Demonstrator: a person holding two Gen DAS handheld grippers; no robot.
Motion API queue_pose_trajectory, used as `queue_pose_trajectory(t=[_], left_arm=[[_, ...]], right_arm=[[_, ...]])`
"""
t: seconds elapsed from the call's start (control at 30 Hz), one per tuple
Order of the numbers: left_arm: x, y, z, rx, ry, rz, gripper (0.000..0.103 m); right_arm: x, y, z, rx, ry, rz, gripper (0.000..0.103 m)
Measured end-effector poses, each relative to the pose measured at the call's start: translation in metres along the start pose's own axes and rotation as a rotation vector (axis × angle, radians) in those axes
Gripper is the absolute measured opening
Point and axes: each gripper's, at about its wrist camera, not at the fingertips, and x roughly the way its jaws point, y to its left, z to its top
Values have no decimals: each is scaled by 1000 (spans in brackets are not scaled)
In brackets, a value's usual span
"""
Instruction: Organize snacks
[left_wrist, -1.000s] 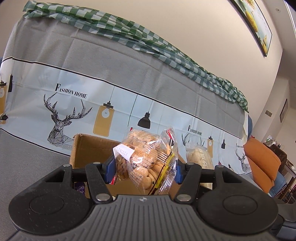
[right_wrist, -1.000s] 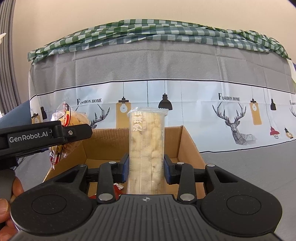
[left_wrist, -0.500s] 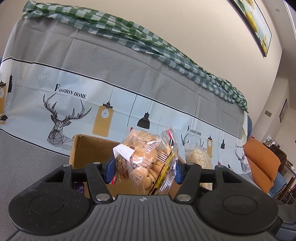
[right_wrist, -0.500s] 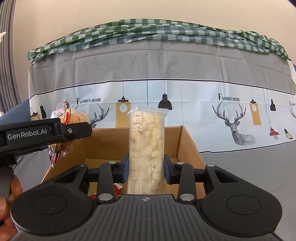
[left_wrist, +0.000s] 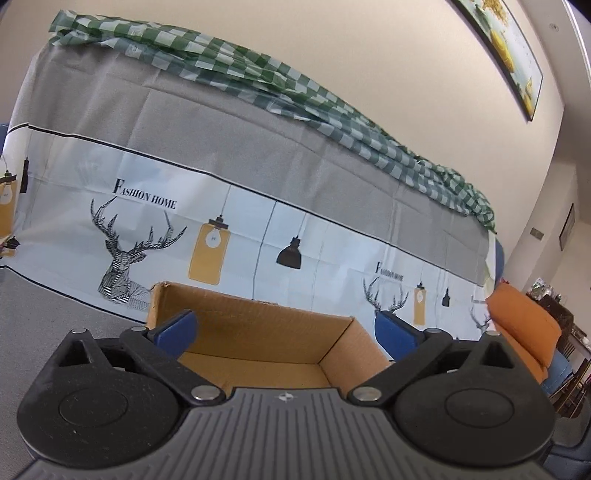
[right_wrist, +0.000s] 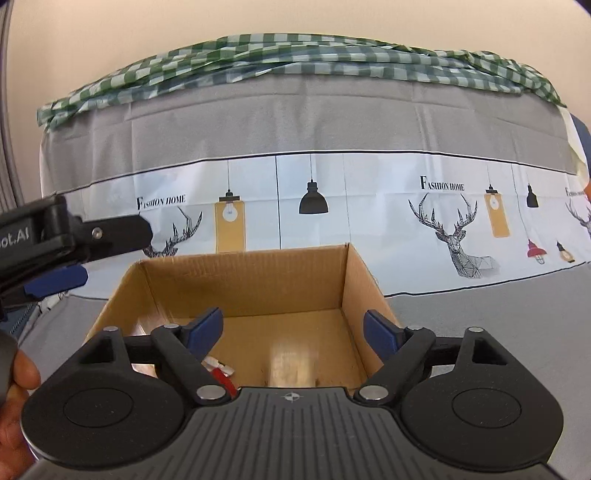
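Observation:
An open cardboard box (left_wrist: 258, 325) (right_wrist: 243, 284) stands on the grey cloth right in front of both grippers. My left gripper (left_wrist: 286, 332) hangs over the box's near edge, its jaws opening wide with nothing between the blue pads. The right gripper (right_wrist: 293, 330) is over the box too, jaws opening, nothing between them. A red and white snack wrapper (right_wrist: 221, 373) peeks out on the box floor behind the right gripper's left finger. Beside it is a pale blurred patch (right_wrist: 291, 356), too smeared to name. From the left edge of the right wrist view, the left gripper (right_wrist: 114, 254) reaches in above the box's left wall.
A sofa back draped in a grey and white deer-print cloth (right_wrist: 332, 206) rises behind the box, with a green checked cloth (right_wrist: 295, 62) on top. An orange cushion (left_wrist: 524, 332) lies at the far right. A person's hand (right_wrist: 18, 387) shows at lower left.
Both grippers have opened. The bag of round cookies has left the left jaws and the tall pale packet has left the right jaws. Neither pack is clearly in view now.

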Motion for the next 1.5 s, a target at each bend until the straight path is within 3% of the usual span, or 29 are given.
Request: queue_pose_trajectory(t=[0.33,0.53,0.67,0.77,0.93,1.5], left_arm=[[-35,-3,-1,107,12,77,102],[-87,-13,-9,136,75,118,102],[-118,-27,-28,127,137,202,103],[-133,-38,-51,124,169,208,103],[-122,-44,-89,200,216,230,103],[-92,-29,-85,149,238,224,102]], right_arm=[[-27,-2,6,44,-31,21,102],[-78,-11,1,58,-18,41,102],[-107,-21,-22,71,9,32,102],[-116,-27,-44,86,39,20,102],[-121,-22,-58,6,32,6,102],[-97,-29,-67,-6,91,-16,102]])
